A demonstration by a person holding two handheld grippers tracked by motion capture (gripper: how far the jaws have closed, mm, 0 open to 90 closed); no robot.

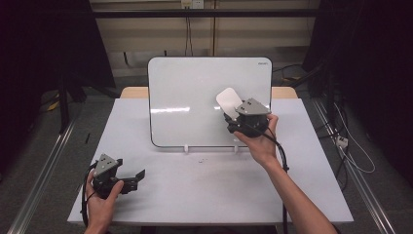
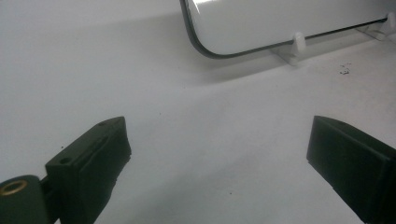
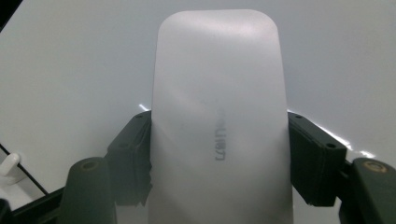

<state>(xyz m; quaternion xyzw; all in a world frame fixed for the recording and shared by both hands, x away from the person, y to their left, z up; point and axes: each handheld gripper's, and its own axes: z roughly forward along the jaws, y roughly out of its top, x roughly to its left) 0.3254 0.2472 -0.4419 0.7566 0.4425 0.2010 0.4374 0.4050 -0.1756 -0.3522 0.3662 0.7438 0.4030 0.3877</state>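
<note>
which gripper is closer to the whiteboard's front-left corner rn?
Left. The left gripper sits open on the table just below that corner of the whiteboard. The right gripper, shut on a white eraser, is at the board's right side.

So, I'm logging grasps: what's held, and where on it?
The right gripper clamps a white eraser by its long sides; the left gripper holds nothing.

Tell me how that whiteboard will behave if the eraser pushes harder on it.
The whiteboard stands tilted on two small white clips, so a hard push could probably tip or slide it back. Its glossy face looks slippery; the eraser should glide. The right gripper clamps the eraser's sides, seemingly firmly.
</note>
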